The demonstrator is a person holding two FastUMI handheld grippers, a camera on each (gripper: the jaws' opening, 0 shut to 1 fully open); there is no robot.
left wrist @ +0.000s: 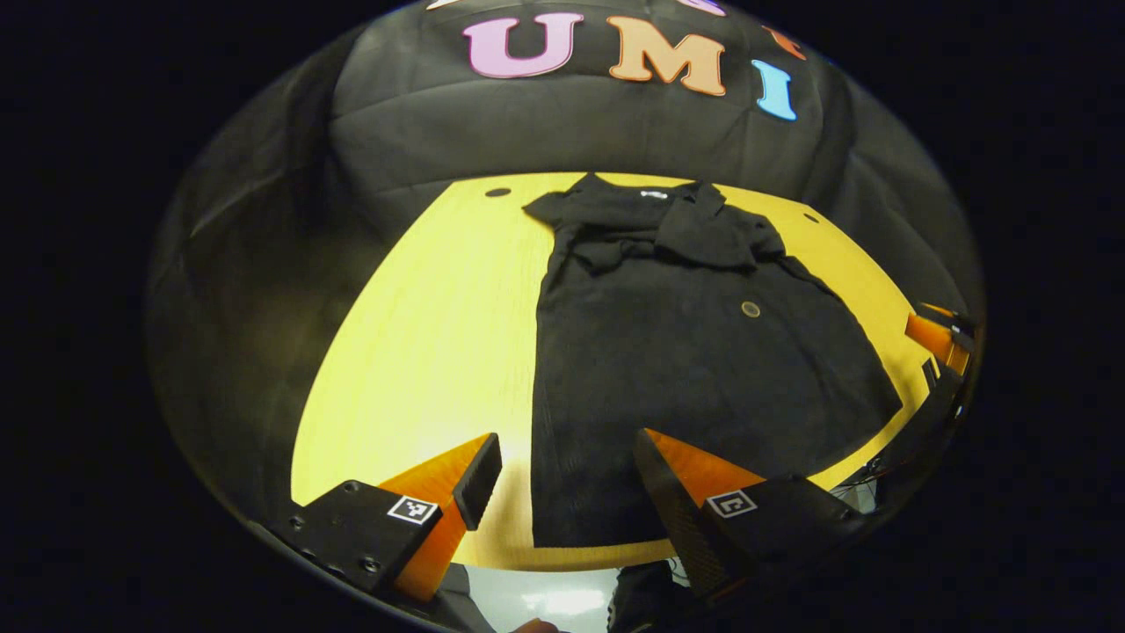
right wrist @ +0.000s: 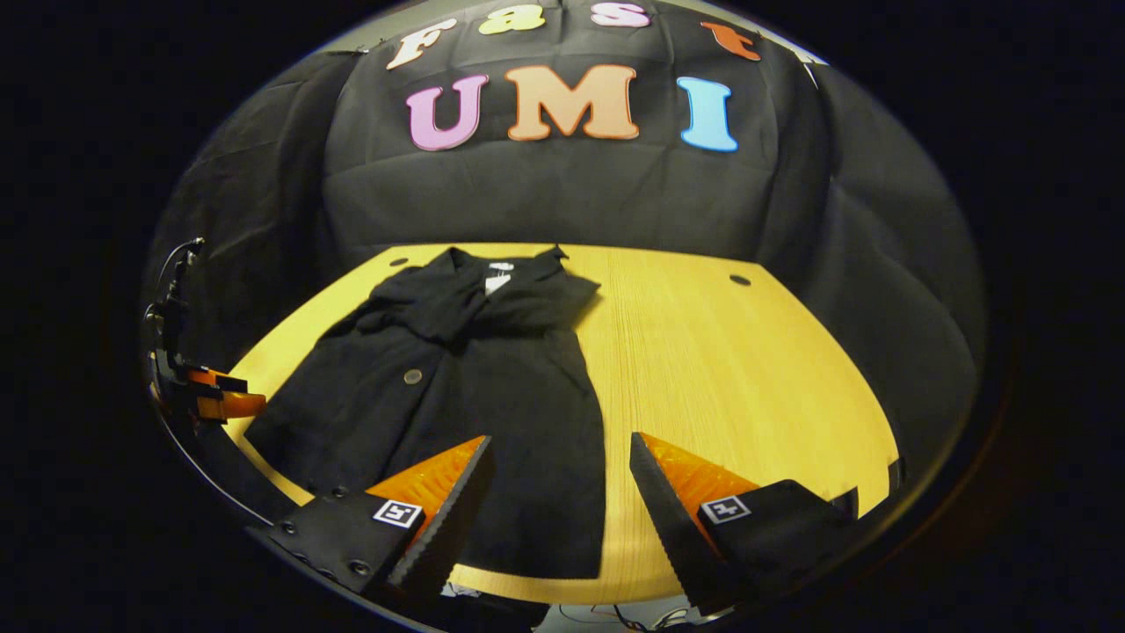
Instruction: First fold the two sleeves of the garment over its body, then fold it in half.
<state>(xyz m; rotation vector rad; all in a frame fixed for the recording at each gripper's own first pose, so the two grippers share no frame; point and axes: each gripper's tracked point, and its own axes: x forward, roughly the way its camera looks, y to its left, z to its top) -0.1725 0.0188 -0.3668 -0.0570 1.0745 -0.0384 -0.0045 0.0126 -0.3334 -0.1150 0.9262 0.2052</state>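
Both claws, left and right, gape wide above garment, hem cut off.

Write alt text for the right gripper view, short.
A black short-sleeved garment lies flat on a yellow wooden table, both sleeves already folded over its chest. The right gripper hovers open above its near hem; the left gripper sits at the far left edge.

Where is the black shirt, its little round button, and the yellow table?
black shirt (left wrist: 685, 369), left gripper view, middle of its body.
round button (left wrist: 751, 309), left gripper view, its centre.
yellow table (right wrist: 729, 369), right gripper view, bare top beside the shirt.
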